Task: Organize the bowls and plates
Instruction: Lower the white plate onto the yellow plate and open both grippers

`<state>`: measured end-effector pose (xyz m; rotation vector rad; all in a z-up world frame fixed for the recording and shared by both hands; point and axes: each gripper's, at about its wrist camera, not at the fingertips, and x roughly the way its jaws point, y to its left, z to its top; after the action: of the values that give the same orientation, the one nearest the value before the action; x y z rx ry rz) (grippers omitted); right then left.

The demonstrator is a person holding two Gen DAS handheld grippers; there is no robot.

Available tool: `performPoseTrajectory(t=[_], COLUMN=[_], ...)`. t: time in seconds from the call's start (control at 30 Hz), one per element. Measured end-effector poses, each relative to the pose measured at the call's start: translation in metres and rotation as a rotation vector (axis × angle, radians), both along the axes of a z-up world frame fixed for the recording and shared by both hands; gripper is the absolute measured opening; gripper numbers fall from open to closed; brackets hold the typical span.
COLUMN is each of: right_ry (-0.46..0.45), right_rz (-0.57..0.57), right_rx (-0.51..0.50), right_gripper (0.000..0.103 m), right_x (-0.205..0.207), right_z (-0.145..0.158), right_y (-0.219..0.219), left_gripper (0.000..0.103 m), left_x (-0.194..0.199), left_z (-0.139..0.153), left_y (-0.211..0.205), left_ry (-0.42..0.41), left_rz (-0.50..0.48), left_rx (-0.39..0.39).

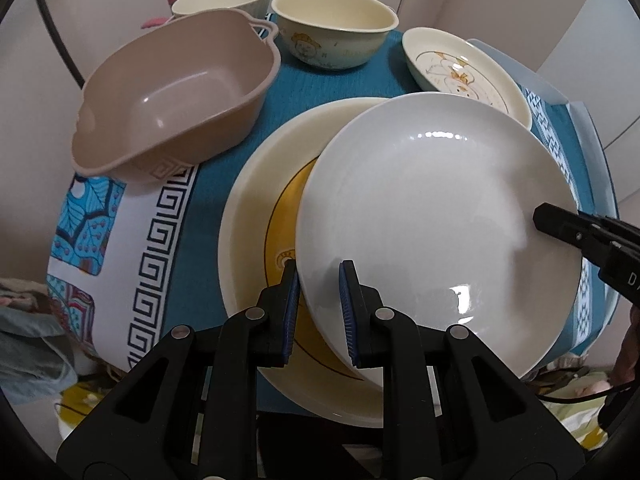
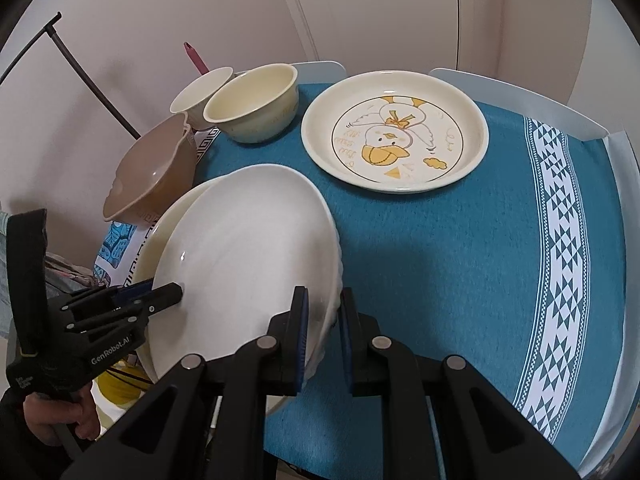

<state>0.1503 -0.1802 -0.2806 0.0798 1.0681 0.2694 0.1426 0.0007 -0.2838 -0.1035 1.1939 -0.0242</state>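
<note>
Both the left gripper and right gripper were clenched on opposite rims of the white plate, tilted over the cream plate at the tablecloth's near-left. Uneven lowering could chip either plate.

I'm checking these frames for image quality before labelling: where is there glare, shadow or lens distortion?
Left wrist view: bright glare spots on the white plate, and the fisheye bends the tablecloth edges. Right wrist view: a small glint on that plate, a soft shadow on the cloth beside it, dark corners from the lens; both look sharp.
</note>
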Motion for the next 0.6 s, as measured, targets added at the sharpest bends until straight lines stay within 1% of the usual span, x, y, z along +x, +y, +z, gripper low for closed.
performPoseTrajectory(t=[0.07, 0.23, 0.33, 0.43, 0.53, 0.6], right_ry=[0.003, 0.006, 0.008, 0.012, 0.007, 0.004], right_rz=[0.001, 0.024, 0.039, 0.043, 0.064, 0.072], right_rx=[-0.005, -0.039, -0.062, -0.060, -0.084, -0.093], right_gripper=[0.014, 0.014, 0.014, 0.014, 0.014, 0.014], right_x=[0.002, 0.004, 0.005, 0.005, 0.005, 0.005], right_z=[-0.001, -0.005, -0.009, -0.010, -0.010, -0.010], right_y=[0.001, 0.007, 0.010, 0.010, 0.015, 0.017], left_gripper=[0.018, 0.018, 0.018, 0.018, 0.018, 0.018], left_x=[0.001, 0.001, 0.000, -0.003, -0.005, -0.009], left_z=[0.001, 0.005, 0.009, 0.014, 0.017, 0.018], left_y=[-0.004, -0.018, -0.025, -0.029, -0.028, -0.025], left_ry=[-0.003, -0.023, -0.044, -0.064, -0.082, -0.085], left_rz=[-0.014, -0.058, -0.083, -0.100, -0.105, -0.111], left_rx=[0.039, 0.183, 0.242, 0.277, 0.298, 0.284])
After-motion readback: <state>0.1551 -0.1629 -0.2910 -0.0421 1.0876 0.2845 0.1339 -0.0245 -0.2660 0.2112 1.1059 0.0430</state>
